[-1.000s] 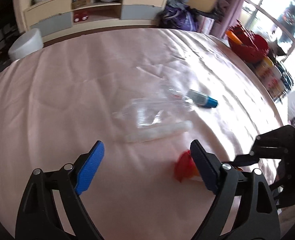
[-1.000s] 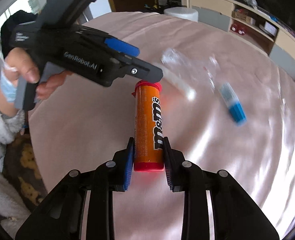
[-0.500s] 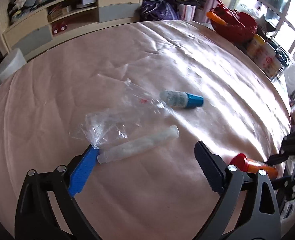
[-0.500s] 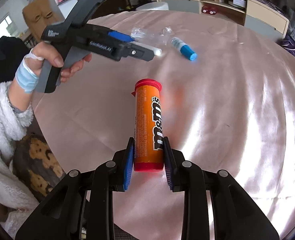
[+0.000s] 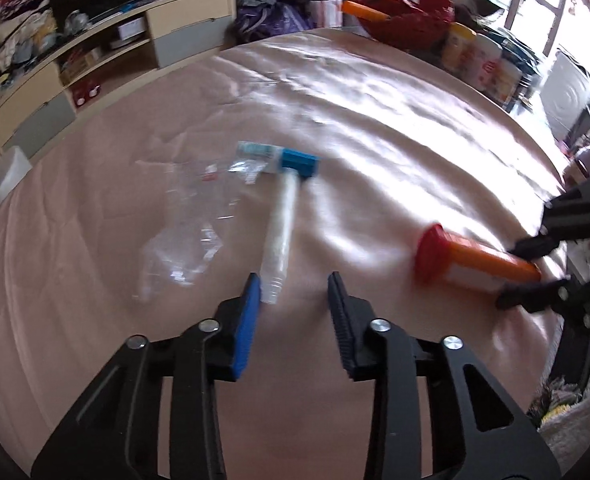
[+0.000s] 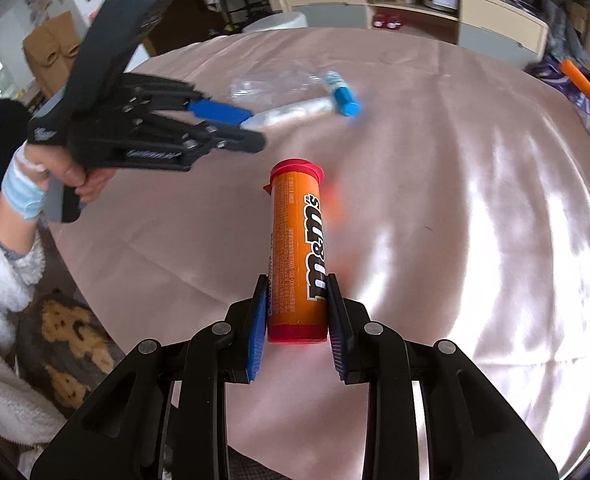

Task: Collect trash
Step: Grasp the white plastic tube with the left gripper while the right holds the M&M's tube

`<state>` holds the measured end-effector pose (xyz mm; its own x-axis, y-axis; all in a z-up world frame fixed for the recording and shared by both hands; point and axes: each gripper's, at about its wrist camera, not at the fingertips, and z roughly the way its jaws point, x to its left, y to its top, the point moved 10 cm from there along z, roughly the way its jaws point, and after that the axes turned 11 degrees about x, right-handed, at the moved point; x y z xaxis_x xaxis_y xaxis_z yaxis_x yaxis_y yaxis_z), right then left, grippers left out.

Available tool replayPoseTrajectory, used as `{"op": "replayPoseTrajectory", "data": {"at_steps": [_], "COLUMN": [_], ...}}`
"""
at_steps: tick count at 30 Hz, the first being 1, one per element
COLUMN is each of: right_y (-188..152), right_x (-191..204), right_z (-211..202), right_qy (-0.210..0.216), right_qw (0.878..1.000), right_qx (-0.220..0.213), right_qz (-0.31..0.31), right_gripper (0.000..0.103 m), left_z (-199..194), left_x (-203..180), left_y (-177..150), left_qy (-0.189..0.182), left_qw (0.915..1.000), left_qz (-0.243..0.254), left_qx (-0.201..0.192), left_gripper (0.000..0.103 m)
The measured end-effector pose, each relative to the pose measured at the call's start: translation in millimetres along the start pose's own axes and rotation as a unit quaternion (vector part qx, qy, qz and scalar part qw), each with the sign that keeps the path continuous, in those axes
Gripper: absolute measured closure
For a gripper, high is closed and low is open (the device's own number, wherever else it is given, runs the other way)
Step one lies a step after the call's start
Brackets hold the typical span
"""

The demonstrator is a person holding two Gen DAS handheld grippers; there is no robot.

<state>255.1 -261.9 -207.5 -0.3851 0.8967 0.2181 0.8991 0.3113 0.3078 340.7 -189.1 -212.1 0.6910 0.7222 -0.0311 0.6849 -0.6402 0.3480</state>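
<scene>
Orange candy tube point(image 6: 297, 252), red-capped, sat clamped in the right gripper point(image 6: 297, 308); left gripper point(image 5: 293, 300), wide earlier, was closing, nothing gripped yet.

Bare pink tablecloth point(image 5: 375, 152) lies open beyond the clear tube point(image 5: 281, 224), crumpled wrapper point(image 5: 187, 220) and blue-capped bottle point(image 5: 283, 158).

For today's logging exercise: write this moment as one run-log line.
left claw: closing, white tube at its tips, not gripped | right claw: shut on orange candy tube | clear wrapper, blue-capped bottle: on table
</scene>
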Motion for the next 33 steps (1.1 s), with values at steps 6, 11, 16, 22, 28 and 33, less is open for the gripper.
{"op": "replayPoseTrajectory", "data": {"at_steps": [6,11,16,22,28,33], "right_y": [3,11,20,31,32,20], "right_x": [-26,-33,-46,-62,-63,-50], "right_z": [-3,-1,-1,0,1,-1], "right_qy": [-0.017,-0.022,-0.023,-0.032,-0.043,-0.053], "right_qw": [0.999,0.998,0.997,0.995,0.994,0.993], "right_qx": [-0.016,-0.026,-0.042,-0.055,-0.057,-0.056], "right_qz": [0.040,0.044,0.059,0.081,0.085,0.087], "right_gripper": [0.074,0.074,0.075,0.075,0.075,0.075], "left_z": [9,17,26,32,27,14], "left_x": [-6,-6,-4,-9,-17,-25], "left_y": [24,46,64,83,70,36], "left_qy": [0.009,0.012,0.033,0.040,0.054,0.060], "left_qw": [0.9999,0.9997,0.9989,0.9986,0.9980,0.9970], "left_qz": [-0.007,-0.021,-0.032,-0.033,-0.031,-0.046], "left_qx": [-0.001,-0.001,0.004,0.004,0.014,0.018], "left_gripper": [0.071,0.071,0.058,0.064,0.091,0.092]}}
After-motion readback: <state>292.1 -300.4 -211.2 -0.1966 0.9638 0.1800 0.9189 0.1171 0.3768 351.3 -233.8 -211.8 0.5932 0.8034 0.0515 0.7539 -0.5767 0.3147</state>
